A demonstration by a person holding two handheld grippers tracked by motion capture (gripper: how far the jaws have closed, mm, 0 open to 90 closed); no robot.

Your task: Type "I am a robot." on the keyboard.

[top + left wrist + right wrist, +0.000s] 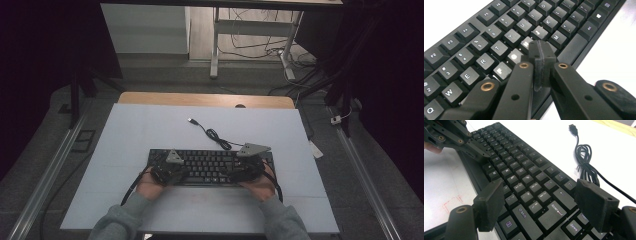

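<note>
One pale table (pixel 150 130) carries a black keyboard (pixel 210 165) near its 6 o'clock edge, with its coiled cable (pixel 217 137) trailing toward 12. The right gripper (pixel 544 202) hovers over the Shift and Enter keys, jaws spread wide. The left gripper (pixel 542 53) is pinched closed, tips at the G and H keys.
</note>
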